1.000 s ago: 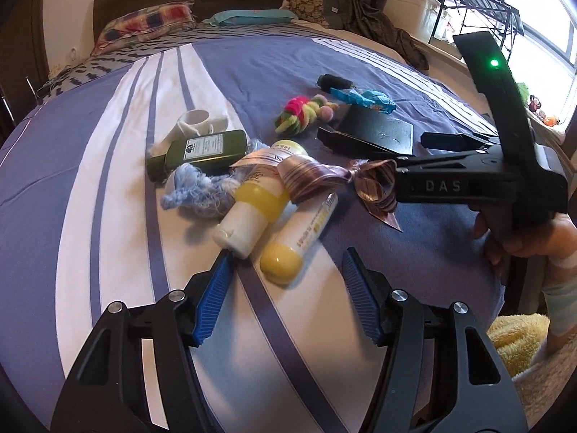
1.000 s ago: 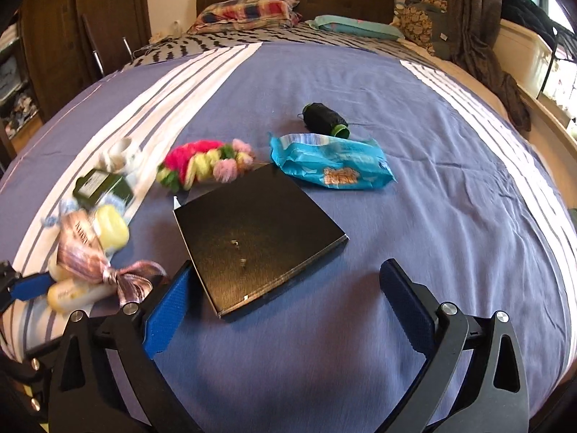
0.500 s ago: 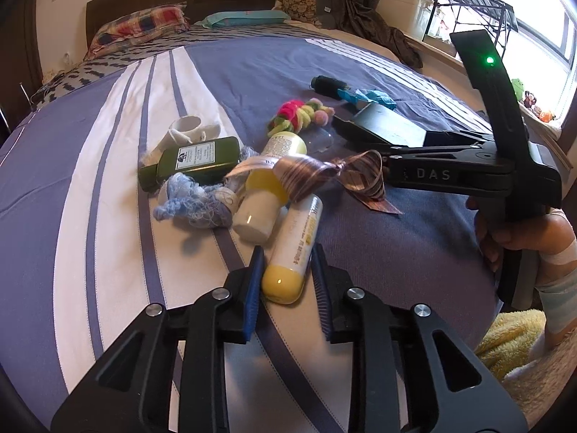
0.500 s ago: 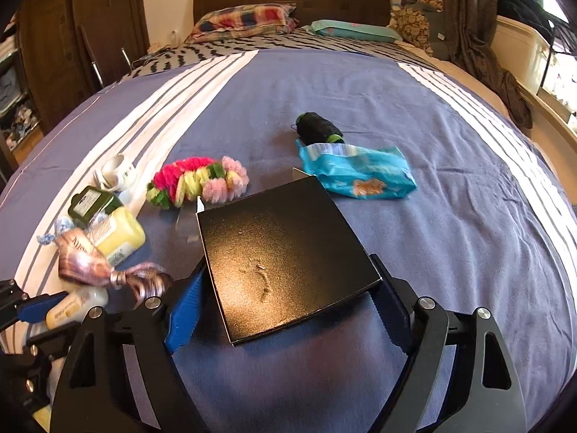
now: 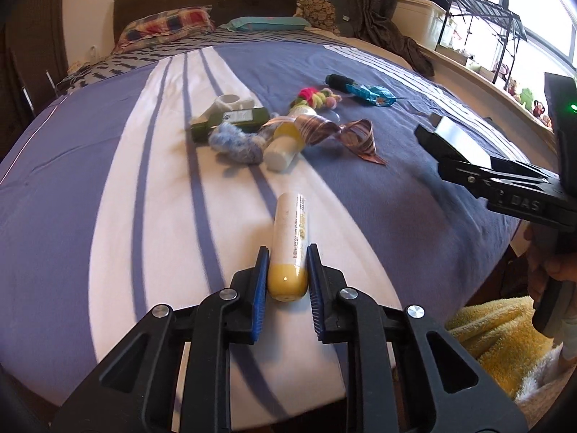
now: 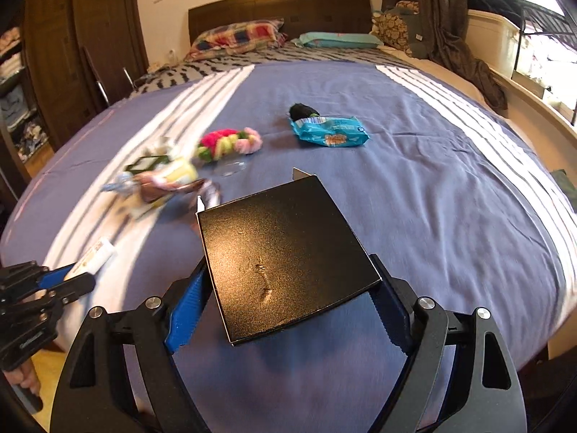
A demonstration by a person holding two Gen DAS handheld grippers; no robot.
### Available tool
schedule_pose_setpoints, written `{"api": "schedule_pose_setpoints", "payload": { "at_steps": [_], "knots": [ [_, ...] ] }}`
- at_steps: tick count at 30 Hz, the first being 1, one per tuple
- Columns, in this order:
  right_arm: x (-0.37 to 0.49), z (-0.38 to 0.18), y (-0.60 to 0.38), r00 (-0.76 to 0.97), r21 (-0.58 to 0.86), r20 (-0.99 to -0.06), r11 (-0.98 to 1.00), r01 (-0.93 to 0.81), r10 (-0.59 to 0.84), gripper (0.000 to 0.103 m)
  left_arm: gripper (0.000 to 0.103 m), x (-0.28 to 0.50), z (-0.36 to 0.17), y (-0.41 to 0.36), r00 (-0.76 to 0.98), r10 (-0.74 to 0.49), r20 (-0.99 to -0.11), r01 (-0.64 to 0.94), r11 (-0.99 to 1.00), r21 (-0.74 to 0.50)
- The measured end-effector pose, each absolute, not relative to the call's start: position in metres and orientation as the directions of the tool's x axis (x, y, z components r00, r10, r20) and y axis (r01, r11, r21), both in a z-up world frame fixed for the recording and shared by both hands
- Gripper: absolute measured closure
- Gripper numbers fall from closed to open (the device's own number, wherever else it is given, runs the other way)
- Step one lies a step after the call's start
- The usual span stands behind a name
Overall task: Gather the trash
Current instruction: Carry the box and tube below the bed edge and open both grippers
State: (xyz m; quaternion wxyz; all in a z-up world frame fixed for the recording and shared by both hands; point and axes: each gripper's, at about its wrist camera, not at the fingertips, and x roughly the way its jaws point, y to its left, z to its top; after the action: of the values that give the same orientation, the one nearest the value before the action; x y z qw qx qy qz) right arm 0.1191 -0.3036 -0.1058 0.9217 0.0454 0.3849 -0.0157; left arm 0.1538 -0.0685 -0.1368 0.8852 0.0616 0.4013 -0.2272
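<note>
Pinching the white tube by its yellow cap, the left gripper holds it nearer than the ribbon; the right gripper jaws clamp the black box beside it, over the bed.

both claws clamped, loaded

- A plaid pillow lies against the dark headboard at twelve o'clock.
- A teal pillow lies beside it.
- A yellow towel sits at four o'clock, off the striped bedspread.
</note>
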Motion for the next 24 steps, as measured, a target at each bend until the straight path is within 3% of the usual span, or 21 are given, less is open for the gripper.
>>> {"api": "schedule_pose_setpoints", "payload": {
  "at_steps": [7,12,24],
  "knots": [
    [0.048,-0.087,-0.271,0.733,0.093,-0.679,0.995,0.032,0.040,0.020,0.084,0.091,-0.126,-0.042,0.617,-0.301,-0.727,0.383,0.922,-0.057],
    [-0.001,-0.105,-0.249,0.711,0.155,-0.695,0.988,0.004,0.106,0.019,0.083,0.047,-0.136,-0.024,0.607,-0.292,-0.739,0.355,0.932,-0.077],
    [-0.017,-0.226,-0.218,0.421,0.193,-0.892,0.981,0.023,0.165,0.019,0.083,0.014,-0.251,-0.019,0.341,-0.278,-0.898,0.342,0.926,-0.157]
  ]
}}
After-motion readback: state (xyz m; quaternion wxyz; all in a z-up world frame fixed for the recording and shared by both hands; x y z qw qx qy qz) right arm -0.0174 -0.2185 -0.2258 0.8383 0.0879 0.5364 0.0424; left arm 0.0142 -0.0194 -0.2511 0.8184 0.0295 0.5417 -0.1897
